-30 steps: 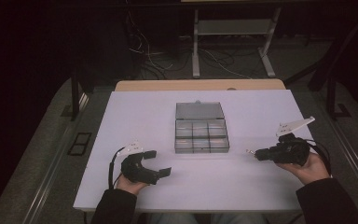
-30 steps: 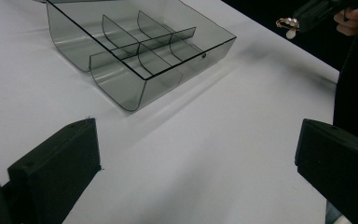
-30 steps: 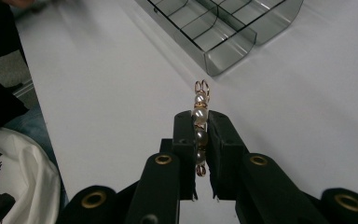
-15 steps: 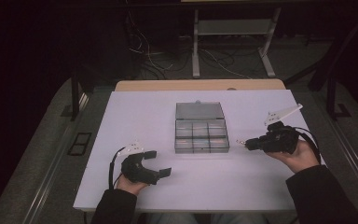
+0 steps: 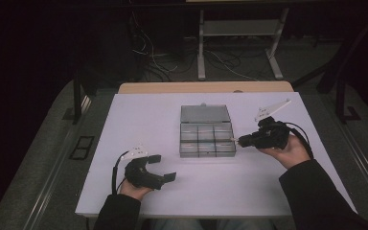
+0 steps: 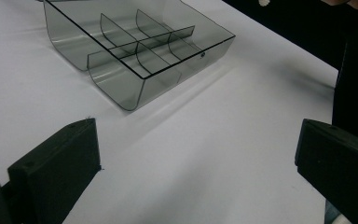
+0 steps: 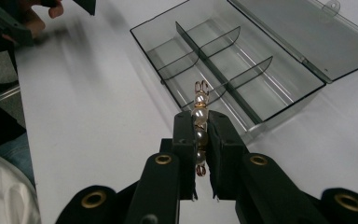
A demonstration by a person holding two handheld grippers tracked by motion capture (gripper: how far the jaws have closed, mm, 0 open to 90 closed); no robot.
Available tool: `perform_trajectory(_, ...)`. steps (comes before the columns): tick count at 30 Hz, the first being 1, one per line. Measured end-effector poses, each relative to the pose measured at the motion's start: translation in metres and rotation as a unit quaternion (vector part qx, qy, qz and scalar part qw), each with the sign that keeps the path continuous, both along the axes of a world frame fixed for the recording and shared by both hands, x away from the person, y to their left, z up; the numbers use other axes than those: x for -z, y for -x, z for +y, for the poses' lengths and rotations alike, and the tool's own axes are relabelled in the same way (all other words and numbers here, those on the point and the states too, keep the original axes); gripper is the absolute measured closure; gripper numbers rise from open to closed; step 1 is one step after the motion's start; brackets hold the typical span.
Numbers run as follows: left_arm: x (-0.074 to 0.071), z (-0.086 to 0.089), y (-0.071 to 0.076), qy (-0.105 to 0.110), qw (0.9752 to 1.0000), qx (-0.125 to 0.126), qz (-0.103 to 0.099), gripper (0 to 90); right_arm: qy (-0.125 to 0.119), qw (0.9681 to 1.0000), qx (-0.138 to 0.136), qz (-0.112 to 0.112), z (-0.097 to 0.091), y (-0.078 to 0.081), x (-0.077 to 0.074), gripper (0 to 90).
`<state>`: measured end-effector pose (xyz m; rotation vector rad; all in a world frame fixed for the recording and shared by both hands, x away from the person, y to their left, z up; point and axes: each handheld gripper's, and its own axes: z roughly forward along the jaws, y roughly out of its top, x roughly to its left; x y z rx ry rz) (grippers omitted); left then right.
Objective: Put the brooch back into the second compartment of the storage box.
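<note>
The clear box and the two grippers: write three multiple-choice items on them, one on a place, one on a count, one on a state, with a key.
1. Where does the clear box stand?
A. middle of the white table
B. on the floor
C. in the left gripper

2. How many compartments does the box have?
A. two
B. six
C. twelve

3. What is the right gripper doing?
A. standing open, empty
B. shut on the lid
C. shut on a pearl ornament

Key: 1 A, the high view shows it at mid-table; 2 B, dividers form two rows of three; 3 C, the right gripper view shows pearls pinched between the jaws.
</note>
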<state>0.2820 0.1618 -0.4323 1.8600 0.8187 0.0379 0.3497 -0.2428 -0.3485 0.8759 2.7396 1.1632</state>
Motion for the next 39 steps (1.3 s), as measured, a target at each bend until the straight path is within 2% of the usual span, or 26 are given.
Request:
perform_trajectory(13,0.001,0.000,-0.001,0.000,1.0000,-0.001,0.003,0.0,0.003,1.0000,-0.004,0.001,0.024,-0.019,0.004,81.6)
perform_trajectory(24,0.001,0.000,-0.001,0.000,1.0000,0.000,0.004,0.0,0.003,1.0000,0.002,0.007,0.044,-0.031,0.022,81.6)
perform_trajectory(39,0.001,0.000,-0.001,0.000,1.0000,0.001,0.004,0.0,-0.010,0.9996,0.007,0.026,0.058,-0.043,0.042,81.4)
